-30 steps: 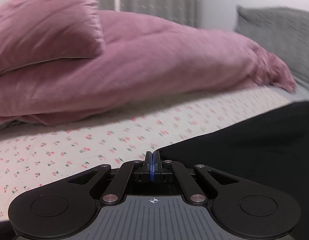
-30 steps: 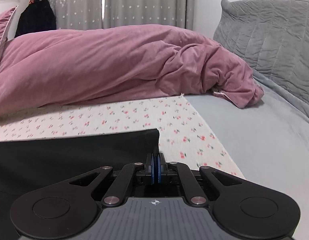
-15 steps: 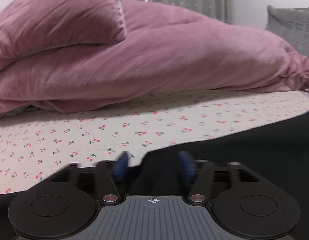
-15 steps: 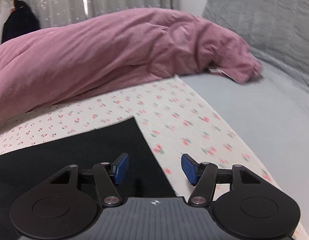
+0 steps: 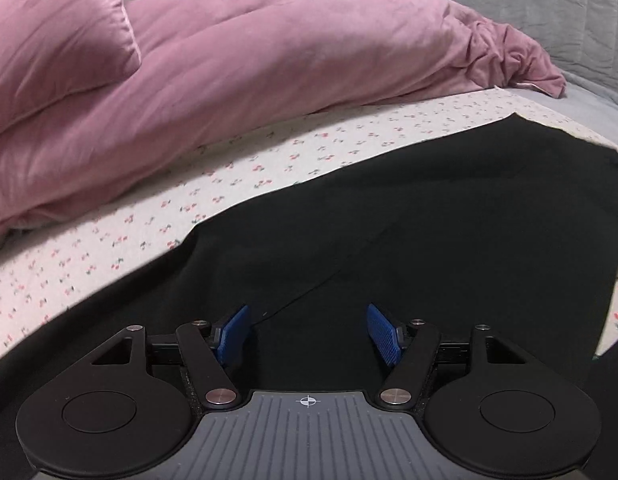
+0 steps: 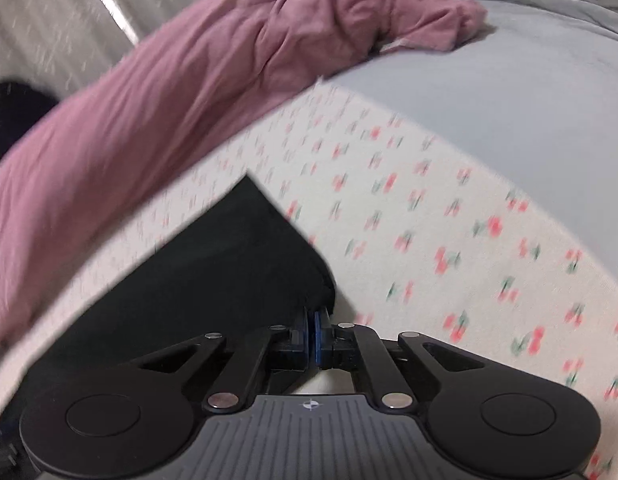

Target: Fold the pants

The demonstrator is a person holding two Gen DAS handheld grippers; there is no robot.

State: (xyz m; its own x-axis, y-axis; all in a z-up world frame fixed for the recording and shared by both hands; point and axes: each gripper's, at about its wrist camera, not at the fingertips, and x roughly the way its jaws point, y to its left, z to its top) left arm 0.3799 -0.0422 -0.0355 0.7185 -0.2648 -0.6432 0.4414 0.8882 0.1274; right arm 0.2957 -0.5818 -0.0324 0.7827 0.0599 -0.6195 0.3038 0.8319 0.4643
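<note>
**A:** What are the fingers doing?

**B:** The left gripper [image 5: 308,330] has its blue pads [image 5: 383,334] spread well apart; the jaws have just been opening, and nothing is pinched between them, only the black pants [image 5: 429,216] lying flat beneath. The right gripper [image 6: 313,334] has just been closing, and its pads now sit together. An edge of the pants [image 6: 213,280] reaches right up to them, but I cannot tell whether cloth is caught in between.

**A:** And where do the pants lie?

**B:** Spread on the cherry-print sheet [image 5: 269,168] that covers the bed. In the right wrist view one pointed corner lies on that sheet [image 6: 409,208].

**A:** Beyond that?

**B:** A pink duvet [image 5: 269,64] is bunched along the far edge of the sheet, with a pink pillow [image 5: 53,36] on top at the left. A grey bedsheet [image 6: 509,92] lies past the printed sheet's right edge, a grey quilt [image 5: 549,4] is at the far right, and curtains [image 6: 49,28] hang behind.
</note>
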